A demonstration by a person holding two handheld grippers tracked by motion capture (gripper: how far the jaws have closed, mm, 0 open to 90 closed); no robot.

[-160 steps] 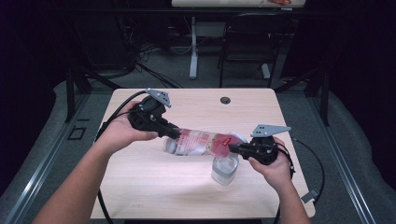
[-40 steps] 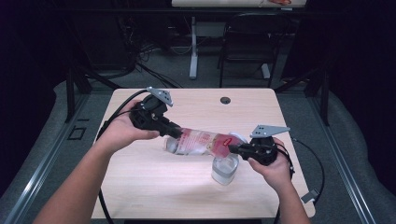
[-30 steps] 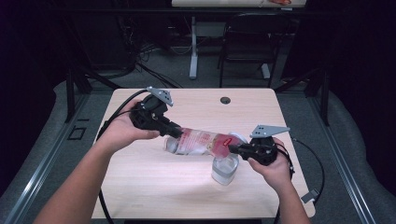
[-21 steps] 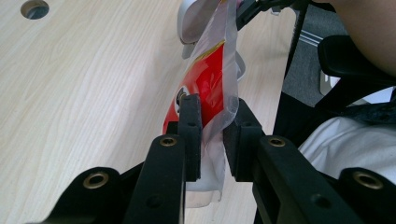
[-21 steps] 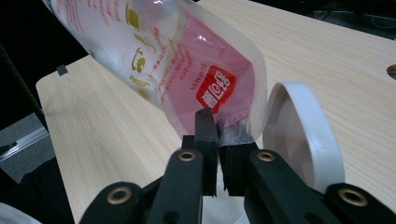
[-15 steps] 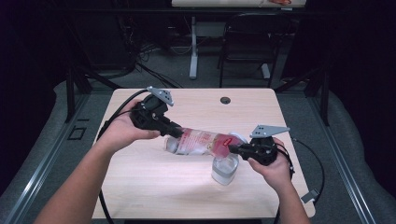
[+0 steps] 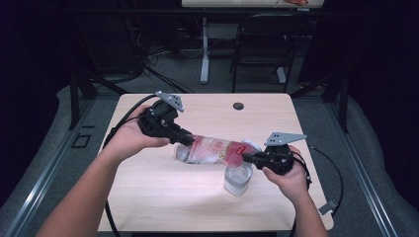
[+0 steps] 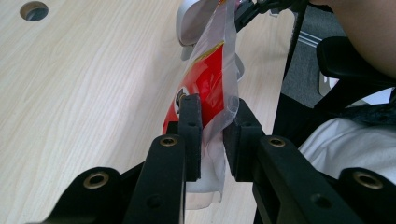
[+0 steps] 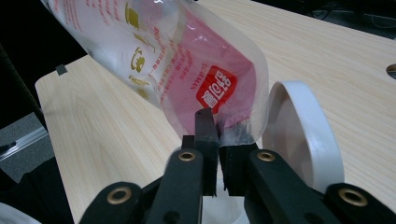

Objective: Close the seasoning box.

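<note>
A clear plastic bag (image 7: 213, 149) with red print hangs stretched between my two grippers above the wooden table (image 7: 148, 197). My left gripper (image 7: 184, 140) is shut on the bag's left end; in the left gripper view its pads (image 8: 190, 122) pinch the red and clear bag (image 8: 211, 81). My right gripper (image 7: 247, 158) is shut on the bag's right end, and in the right gripper view its jaws clamp the bag (image 9: 187, 60) at its lower edge. Under the bag's right end stands a clear cup (image 7: 238, 178). A white lid (image 9: 303, 135) leans just right of the right gripper's jaws.
A round cable hole (image 7: 238, 106) sits near the table's far edge. Cables (image 7: 326, 163) trail off the table's right side. A chair (image 7: 262, 44) and desk legs stand on the floor beyond the table.
</note>
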